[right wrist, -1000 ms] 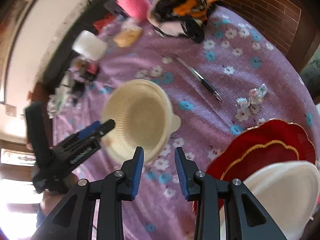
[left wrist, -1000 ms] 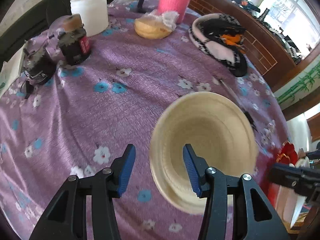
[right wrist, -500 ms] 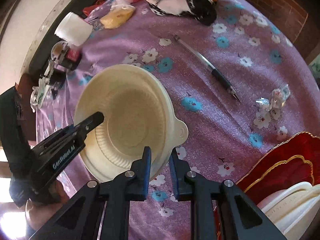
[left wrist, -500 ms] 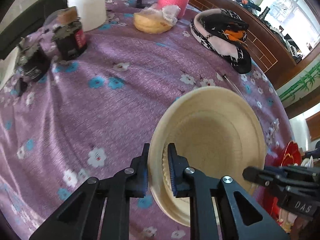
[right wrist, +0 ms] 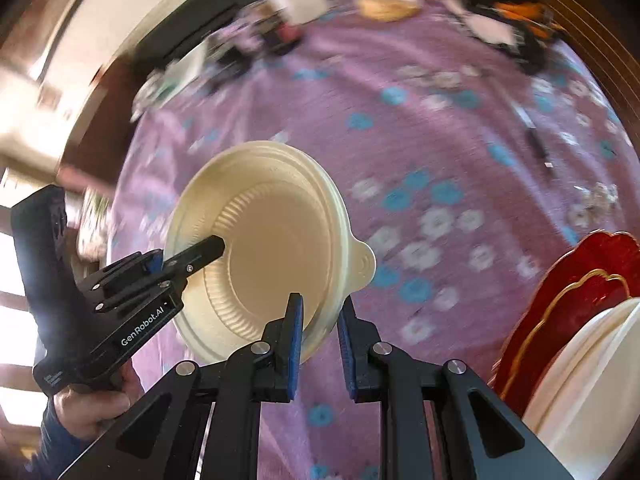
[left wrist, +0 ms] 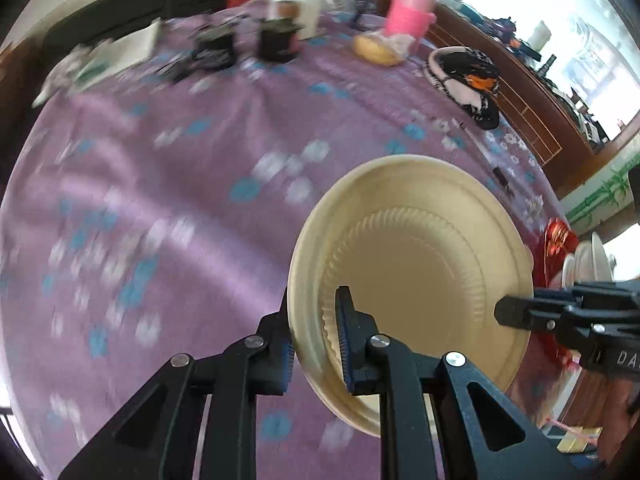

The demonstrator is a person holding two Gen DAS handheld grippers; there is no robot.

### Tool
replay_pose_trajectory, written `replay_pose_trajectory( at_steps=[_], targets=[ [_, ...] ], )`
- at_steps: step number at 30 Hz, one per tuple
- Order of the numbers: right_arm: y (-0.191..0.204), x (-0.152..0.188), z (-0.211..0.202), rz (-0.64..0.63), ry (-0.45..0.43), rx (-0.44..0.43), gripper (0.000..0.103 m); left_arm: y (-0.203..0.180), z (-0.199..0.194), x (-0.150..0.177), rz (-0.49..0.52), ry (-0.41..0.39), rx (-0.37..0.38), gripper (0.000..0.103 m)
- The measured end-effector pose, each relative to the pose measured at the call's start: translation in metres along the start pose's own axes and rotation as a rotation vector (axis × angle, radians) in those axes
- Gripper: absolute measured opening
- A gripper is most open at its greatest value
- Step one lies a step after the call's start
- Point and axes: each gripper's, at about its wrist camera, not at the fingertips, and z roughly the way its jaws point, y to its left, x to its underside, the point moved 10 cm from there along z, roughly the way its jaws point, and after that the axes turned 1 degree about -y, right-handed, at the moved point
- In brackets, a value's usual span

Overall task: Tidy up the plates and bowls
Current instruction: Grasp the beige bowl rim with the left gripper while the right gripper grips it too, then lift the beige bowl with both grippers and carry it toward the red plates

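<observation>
A cream plastic bowl [left wrist: 416,264] with a ribbed inside and a small tab on its rim is held tilted over the purple flowered tablecloth [left wrist: 168,184]. My left gripper [left wrist: 316,336] is shut on its near rim, one blue pad inside and one outside. My right gripper [right wrist: 320,328] is shut on the rim of the same bowl [right wrist: 272,240], close to the tab. Each view shows the other gripper on the opposite rim: the right gripper [left wrist: 560,320] and the left gripper [right wrist: 160,272]. A red gold-edged plate [right wrist: 580,280] with stacked white dishes [right wrist: 592,380] sits at the right.
At the table's far side stand a white tub [left wrist: 300,0], two dark jars [left wrist: 278,40], a pink container [left wrist: 408,12], a bread roll [left wrist: 378,50] and a black, white and orange cloth [left wrist: 468,76]. A pen [right wrist: 536,144] and foil wrappers [right wrist: 596,196] lie right of the bowl.
Both grippers went from open beside the bowl to shut on its rim. Since then both have carried the bowl across the table, and the background is now blurred.
</observation>
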Motion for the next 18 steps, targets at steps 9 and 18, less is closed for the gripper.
replay_pose_trajectory(
  at_steps=[9, 18],
  targets=[
    [0.068, 0.063, 0.028, -0.201, 0.122, -0.051, 0.019, 0.054, -0.033, 0.107, -0.181, 0.016, -0.061, 0.019],
    [0.106, 0.09, 0.047, -0.301, 0.132, -0.03, 0.019, 0.083, -0.048, 0.137, -0.244, -0.006, -0.086, 0.019]
  ],
)
